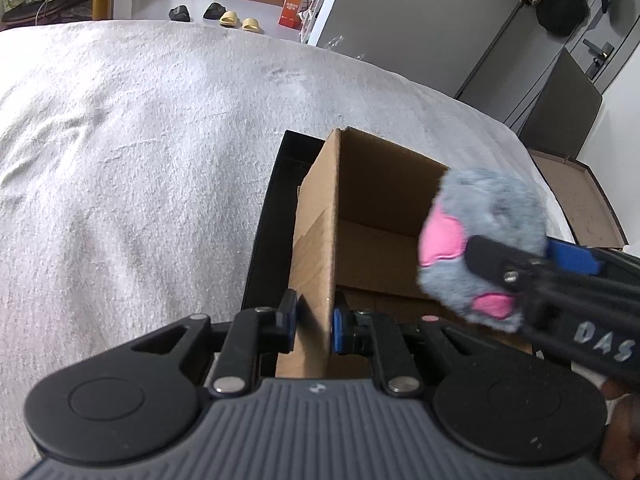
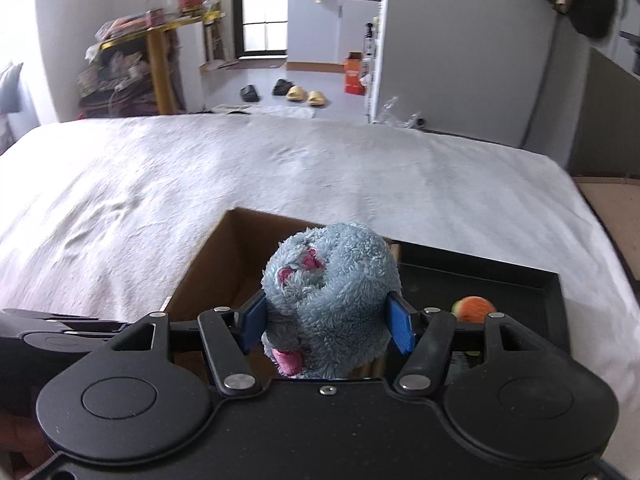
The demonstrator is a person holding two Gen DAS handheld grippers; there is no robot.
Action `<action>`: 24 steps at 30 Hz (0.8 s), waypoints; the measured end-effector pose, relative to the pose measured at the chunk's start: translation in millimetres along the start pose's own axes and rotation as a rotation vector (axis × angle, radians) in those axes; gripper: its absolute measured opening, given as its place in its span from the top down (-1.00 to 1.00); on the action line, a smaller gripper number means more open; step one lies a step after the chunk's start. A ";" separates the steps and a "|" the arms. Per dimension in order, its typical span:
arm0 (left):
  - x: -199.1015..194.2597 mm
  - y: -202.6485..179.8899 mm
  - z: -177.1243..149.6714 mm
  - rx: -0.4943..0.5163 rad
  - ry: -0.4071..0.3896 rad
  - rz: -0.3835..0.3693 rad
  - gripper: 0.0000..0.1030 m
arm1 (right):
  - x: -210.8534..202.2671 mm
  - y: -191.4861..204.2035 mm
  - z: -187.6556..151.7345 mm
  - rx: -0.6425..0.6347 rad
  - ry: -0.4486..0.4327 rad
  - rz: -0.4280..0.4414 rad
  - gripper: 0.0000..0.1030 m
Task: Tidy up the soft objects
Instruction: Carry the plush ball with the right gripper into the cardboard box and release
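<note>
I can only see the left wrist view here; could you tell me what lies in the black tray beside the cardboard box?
Observer: The black tray holds a small orange and green ball, to the right of the cardboard box.
Operator: Thank you. Is the plush squarely between the right pads?
Observer: Yes, the blue-grey plush toy sits between both blue pads of the right hand-held gripper.
Operator: And where is my left hand-held gripper in that view?
Observer: Only its black body shows, at the left edge, low by the box's near corner.

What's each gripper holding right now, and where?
Left gripper pinches the cardboard box by its near wall's edge. Right gripper clamps the blue plush toy across its sides.
</note>
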State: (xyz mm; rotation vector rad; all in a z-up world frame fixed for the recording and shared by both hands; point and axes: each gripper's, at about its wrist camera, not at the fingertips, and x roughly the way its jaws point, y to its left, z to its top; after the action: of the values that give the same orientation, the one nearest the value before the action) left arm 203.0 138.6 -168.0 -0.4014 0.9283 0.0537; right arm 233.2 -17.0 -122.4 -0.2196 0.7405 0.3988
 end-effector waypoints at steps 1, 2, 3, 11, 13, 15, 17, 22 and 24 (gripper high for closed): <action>-0.3 0.4 -0.1 -0.004 0.001 -0.002 0.72 | 2.0 4.0 0.2 -0.009 0.004 0.014 -0.17; -0.8 0.9 -0.4 -0.009 0.001 -0.003 0.72 | 3.8 7.7 0.6 -0.019 0.006 0.023 -0.17; -1.1 1.1 -0.9 -0.013 0.002 -0.004 0.71 | 5.9 11.7 1.0 -0.030 0.008 0.029 -0.17; -2.3 5.9 0.7 -0.057 0.014 -0.023 0.68 | 20.4 17.1 7.1 -0.042 0.025 0.061 -0.17; -2.3 7.3 1.5 -0.071 0.015 -0.031 0.67 | 22.3 16.4 10.5 -0.038 0.025 0.069 -0.17; -2.3 9.4 1.9 -0.083 0.017 -0.038 0.67 | 23.6 15.9 14.6 -0.029 0.027 0.076 -0.17; -2.4 10.8 1.9 -0.093 0.017 -0.041 0.67 | 25.6 14.5 17.7 -0.018 0.026 0.088 -0.17; -2.4 14.2 2.7 -0.122 0.020 -0.049 0.67 | 29.8 8.5 24.4 0.038 0.036 0.157 -0.33; -2.4 15.9 3.0 -0.130 0.023 -0.052 0.67 | 31.0 1.5 26.9 0.083 0.037 0.157 -0.53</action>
State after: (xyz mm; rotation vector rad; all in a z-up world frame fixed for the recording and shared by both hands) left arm 200.4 154.7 -169.5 -0.5471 0.9393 0.0622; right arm 269.7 1.8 -124.5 -0.0909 0.8115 0.5129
